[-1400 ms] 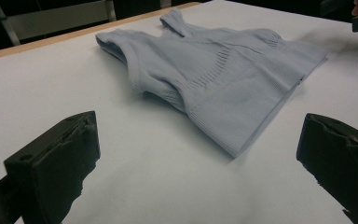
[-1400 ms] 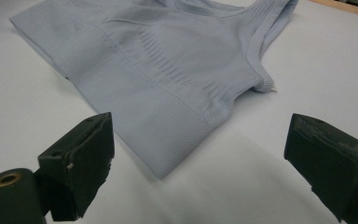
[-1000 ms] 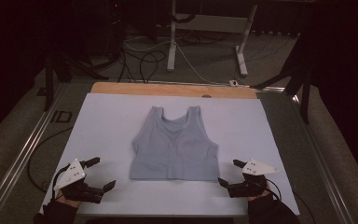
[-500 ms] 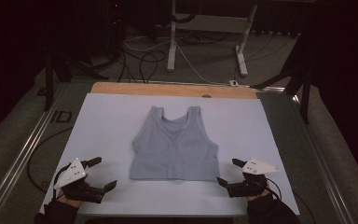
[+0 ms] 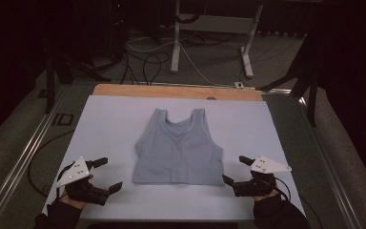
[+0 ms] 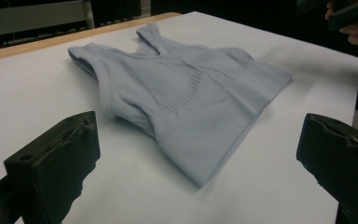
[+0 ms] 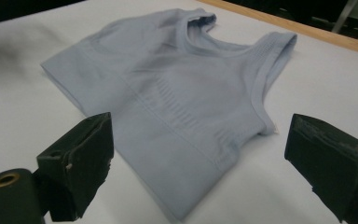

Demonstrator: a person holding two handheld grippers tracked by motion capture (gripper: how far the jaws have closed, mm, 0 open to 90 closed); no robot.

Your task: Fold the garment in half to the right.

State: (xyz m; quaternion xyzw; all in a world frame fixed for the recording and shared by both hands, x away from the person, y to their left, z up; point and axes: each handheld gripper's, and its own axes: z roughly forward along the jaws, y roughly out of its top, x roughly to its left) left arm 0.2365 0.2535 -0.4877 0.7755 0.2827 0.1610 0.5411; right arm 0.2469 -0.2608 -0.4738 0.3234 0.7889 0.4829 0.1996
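Observation:
A pale blue sleeveless top [image 5: 178, 150] lies flat in the middle of the white table sheet [image 5: 114, 119], straps toward the far side. My left gripper [image 5: 107, 174] rests near the front left corner, open, its jaws pointing at the top's lower left hem. At the front right my right gripper [image 5: 236, 171] is open too, jaws close to the lower right hem. In the left gripper view the top [image 6: 191, 98] lies just beyond the wide-apart jaws. The right gripper view has the top [image 7: 168, 98] between and past its spread jaws. Nothing is held.
A wooden strip [image 5: 176, 91] runs along the table's far edge. Metal rails [image 5: 24, 157] flank the table sides. Beyond it on the floor are cables [image 5: 147, 62] and a white stand's legs [image 5: 176, 43]. White sheet lies bare around the top.
Both grippers have barely shifted; the top lies unchanged.

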